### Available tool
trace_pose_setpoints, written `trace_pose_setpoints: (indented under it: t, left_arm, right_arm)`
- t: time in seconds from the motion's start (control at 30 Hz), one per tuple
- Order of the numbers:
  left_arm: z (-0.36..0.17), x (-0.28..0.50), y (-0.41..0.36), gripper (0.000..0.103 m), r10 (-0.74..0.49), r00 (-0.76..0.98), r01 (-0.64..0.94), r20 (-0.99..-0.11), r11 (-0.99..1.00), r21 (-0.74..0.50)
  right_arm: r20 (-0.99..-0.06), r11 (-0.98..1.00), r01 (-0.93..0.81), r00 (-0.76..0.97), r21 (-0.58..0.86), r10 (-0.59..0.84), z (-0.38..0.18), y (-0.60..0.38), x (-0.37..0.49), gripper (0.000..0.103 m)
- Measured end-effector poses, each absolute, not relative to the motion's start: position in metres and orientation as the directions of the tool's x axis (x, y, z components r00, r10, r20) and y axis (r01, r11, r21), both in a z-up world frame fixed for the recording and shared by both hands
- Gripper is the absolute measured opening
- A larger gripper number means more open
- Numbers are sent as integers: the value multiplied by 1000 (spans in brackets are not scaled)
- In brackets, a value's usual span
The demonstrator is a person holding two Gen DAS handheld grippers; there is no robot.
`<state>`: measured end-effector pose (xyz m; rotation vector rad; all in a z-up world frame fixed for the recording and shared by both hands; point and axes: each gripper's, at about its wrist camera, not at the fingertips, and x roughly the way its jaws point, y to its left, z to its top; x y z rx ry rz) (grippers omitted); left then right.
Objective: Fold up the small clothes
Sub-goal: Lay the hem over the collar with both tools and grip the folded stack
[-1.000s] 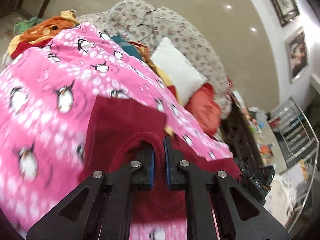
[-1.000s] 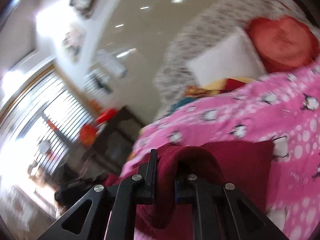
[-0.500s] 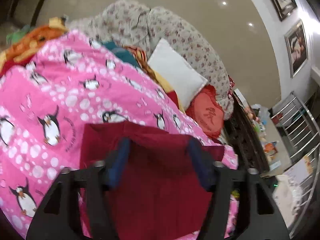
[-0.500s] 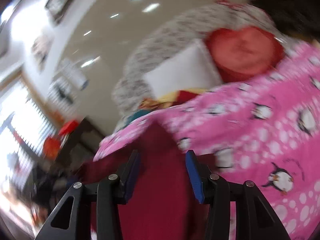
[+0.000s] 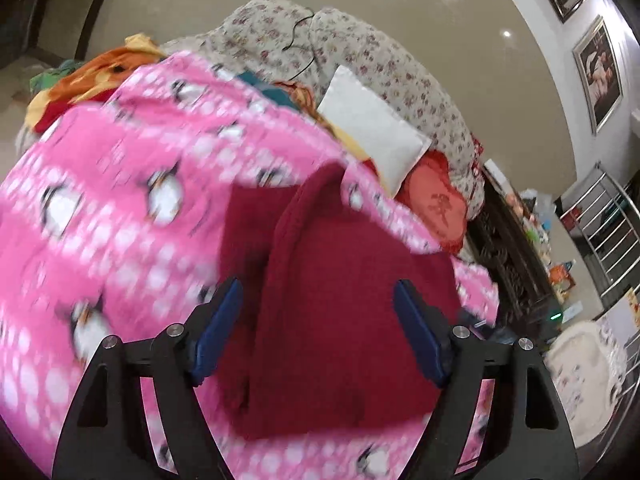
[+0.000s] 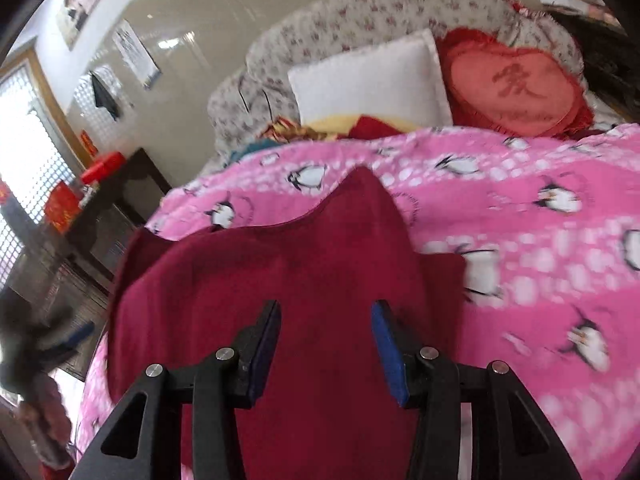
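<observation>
Maroon garment (image 5: pixel 340 312) lay spread on the pink penguin blanket (image 5: pixel 120 208), and everything else is placed against that blanket. In the left wrist view the cloth showed one raised ridge running up to a pointed peak toward the blanket's far side, with a flatter layer of the same cloth just beside it. The left gripper (image 5: pixel 318 328) hung over the garment with its blue-padded jaws spread wide, one on each side of the ridge, and no cloth was caught between them. Whether the pads touched the fabric could not be told, since the view was blurred.

In the right wrist view the garment (image 6: pixel 280 280) covered the blanket's (image 6: pixel 520 200) near part, its far edge rising to a similar peak. The right gripper (image 6: pixel 324 344) was likewise released, jaws apart above the cloth and holding nothing.

Beyond the blanket's far edge lay a white pillow (image 6: pixel 368 76), and just beside it a red heart-shaped cushion (image 6: pixel 516 88) with a character on its face. Behind both rose a floral-print cover (image 5: pixel 340 40). At the blanket's far edge in the left wrist view sat a heap of orange and yellow cloth (image 5: pixel 96 76).
</observation>
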<state>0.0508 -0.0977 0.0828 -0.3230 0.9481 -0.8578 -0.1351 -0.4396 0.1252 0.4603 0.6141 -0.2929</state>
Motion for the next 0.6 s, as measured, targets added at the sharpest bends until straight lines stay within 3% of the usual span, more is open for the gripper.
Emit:
trace_pose_setpoints:
  t: [0.13, 0.23, 0.37, 0.4, 0.43, 0.47, 0.53, 0.57, 0.6]
  left_arm:
    - [55, 17, -78, 78, -752, 267, 521, -603, 639, -566]
    - [37, 0, -77, 78, -723, 240, 538, -648, 655, -531]
    - [24, -6, -84, 78, -744, 214, 538, -633, 631, -559]
    - [22, -6, -89, 78, -746, 200, 537, -635, 625, -566]
    - [19, -6, -94, 78, -748, 191, 539, -636, 621, -569]
    - [16, -6, -100, 77, -740, 191, 547, -645, 626, -556]
    - [14, -5, -109, 48, -708, 201, 564, -677, 649, -511]
    - [14, -4, -112, 16, -682, 203, 576, -703, 664, -478]
    - [16, 0, -112, 12, -665, 198, 586, -720, 669, -457]
  right_arm:
    - [-574, 878, 352, 811, 325, -113, 130, -420, -185, 46]
    - [-591, 880, 349, 800, 321, -102, 116, -409, -208, 46]
    - [-619, 883, 349, 780, 314, -89, 91, -403, -209, 46]
    - [-627, 885, 342, 775, 316, -75, 84, -402, -207, 44]
    - [-636, 889, 328, 769, 319, -56, 76, -401, -202, 34]
    - [-651, 894, 335, 756, 298, -66, 70, -399, -197, 14]
    - [-648, 911, 334, 754, 243, -103, 69, -396, -197, 8]
    - [-637, 918, 323, 763, 229, -110, 74, -392, -201, 7]
    - [-622, 926, 306, 776, 223, -107, 80, -390, -207, 7]
